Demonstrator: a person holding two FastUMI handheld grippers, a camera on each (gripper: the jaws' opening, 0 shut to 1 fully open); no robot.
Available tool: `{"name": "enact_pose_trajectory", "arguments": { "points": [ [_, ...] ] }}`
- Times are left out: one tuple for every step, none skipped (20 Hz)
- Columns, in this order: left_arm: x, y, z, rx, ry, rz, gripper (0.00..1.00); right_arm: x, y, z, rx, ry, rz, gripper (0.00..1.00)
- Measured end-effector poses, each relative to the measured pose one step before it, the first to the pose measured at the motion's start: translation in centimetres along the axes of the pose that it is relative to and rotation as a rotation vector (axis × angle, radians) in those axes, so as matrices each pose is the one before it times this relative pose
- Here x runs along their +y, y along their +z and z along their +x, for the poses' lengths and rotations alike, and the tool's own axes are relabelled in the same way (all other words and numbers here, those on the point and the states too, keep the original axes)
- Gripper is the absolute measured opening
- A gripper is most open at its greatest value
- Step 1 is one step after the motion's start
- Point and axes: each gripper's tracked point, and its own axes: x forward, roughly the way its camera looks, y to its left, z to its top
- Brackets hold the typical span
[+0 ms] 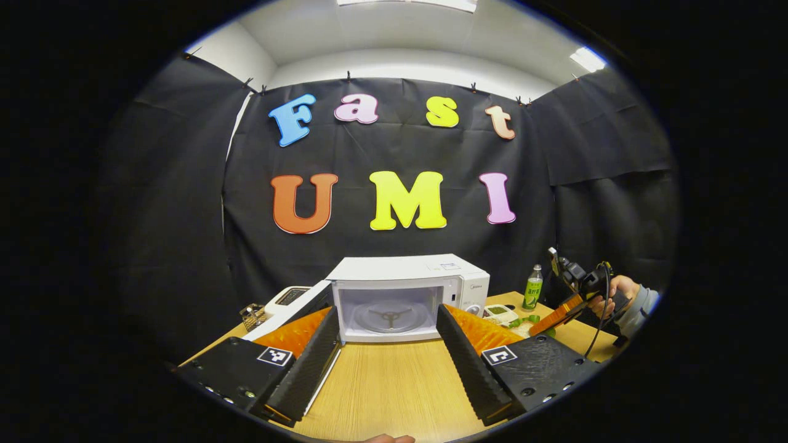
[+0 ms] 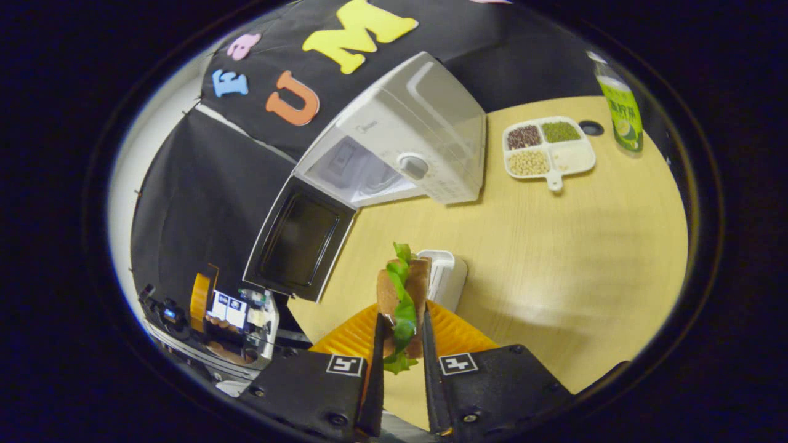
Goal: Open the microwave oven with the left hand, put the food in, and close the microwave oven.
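Microwave: far on tabletop, door open. Left claw: spread, empty. Right claw: pinching sandwich.

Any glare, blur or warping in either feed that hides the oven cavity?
Left gripper view: sharp, evenly lit; open white microwave oven cavity clear, table edges bowed by fisheye. Right gripper view: tilted, oven's side washed pale by ceiling light, brown sandwich with green lettuce in focus.

bottle top cut off by the edge; sandwich base hidden between jaws
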Motion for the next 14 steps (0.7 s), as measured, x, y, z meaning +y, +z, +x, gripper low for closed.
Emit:
{"name": "enact_pose_trajectory", "arguments": {
  "points": [
    [0.239, -0.141, -0.181, -0.00373, -0.00359, 0.01095, 0.96, 0.663, -0.059, -0.319, -0.01551, -0.02962, -0.04302, 0.31],
    [0.148, -0.198, -0.223, -0.002, -0.00249, 0.01177, 0.95, 0.531, 0.262, -0.25, -0.0264, -0.03786, -0.03687, 0.31],
    [0.22, -0.18, -0.22, -0.00162, 0.00052, 0.0097, 0.95, 0.241, 0.54, -0.12, -0.03457, -0.04962, -0.0333, 0.31],
    [0.167, -0.107, -0.18, -0.00717, -0.00535, 0.01063, 0.95, 0.168, 0.533, -0.091, -0.03292, -0.05414, -0.04173, 0.31],
    [0.094, 0.011, -0.153, -0.00909, -0.00728, 0.00919, 0.95, 0.457, 0.707, -0.006, -0.02716, -0.04565, -0.05066, 0.31],
    [0.189, -0.227, -0.161, -0.00176, -0.00316, 0.00578, 0.95, 0.509, 0.452, -0.01, -0.02042, -0.03626, -0.04229, 0.31],
    [0.202, -0.177, -0.33, 0.00222, -0.00305, 0.00249, 0.95, 0.497, 0.441, 0.165, -0.01211, -0.02512, -0.02504, 0.31],
    [0.263, 0.011, -0.193, -0.00101, -0.00077, -0.00241, 0.95, 0.773, 0.37, 0.216, -0.01168, -0.01405, -0.01656, 0.31],
    [0.352, -0.143, -0.245, 0.00007, 0.00291, -0.00757, 0.95, 0.828, 0.473, 0.412, -0.01401, -0.0065, -0.01475, 0.31],
    [0.429, -0.045, -0.354, -0.00574, 0.00162, -0.01152, 0.95, 0.74, 0.228, 0.677, -0.01325, -0.00864, -0.01701, 0.31],
    [0.302, -0.08, -0.275, -0.00311, -0.00204, -0.01411, 0.95, 0.769, 0.29, 0.759, -0.01075, -0.01596, -0.02673, 0.31],
    [0.277, -0.18, -0.32, -0.0017, -0.00286, -0.01355, 0.95, 0.617, 0.149, 0.745, -0.00582, -0.0209, -0.03806, 0.31],
    [0.369, -0.221, -0.274, 0.00382, 0.00166, -0.00961, 0.95, 0.67, 0.166, 0.787, -0.00683, -0.02081, -0.05128, 0.31],
    [0.524, -0.155, -0.262, 0.00265, 0.0061, -0.0049, 0.95, 0.934, 0.144, 0.515, -0.0121, -0.01988, -0.05039, 0.31]
  ]
}}
